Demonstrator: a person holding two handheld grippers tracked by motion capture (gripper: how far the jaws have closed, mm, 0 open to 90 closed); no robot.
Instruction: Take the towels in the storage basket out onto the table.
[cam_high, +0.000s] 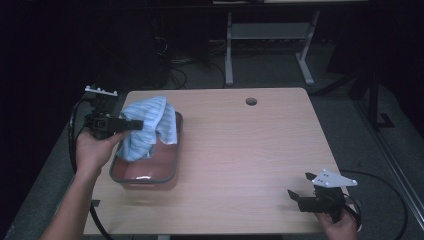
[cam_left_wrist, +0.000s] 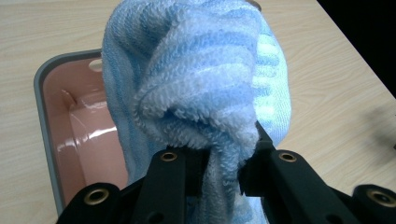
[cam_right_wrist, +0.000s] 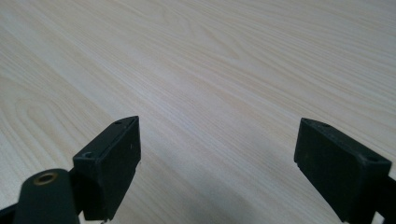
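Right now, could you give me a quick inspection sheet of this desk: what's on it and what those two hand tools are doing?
Surface: wooden table, round hole near far edge.
Job's things: blue striped towel held over grey-rimmed pink tray, partly draped inside.
Clutter: nothing seen.
Grippers: left gripper shut on the towel; right gripper open, holding nothing, low over the near right corner.
Cables: black cable from the left gripper; another at right.
Surroundings: dark room, grey desk frame behind.
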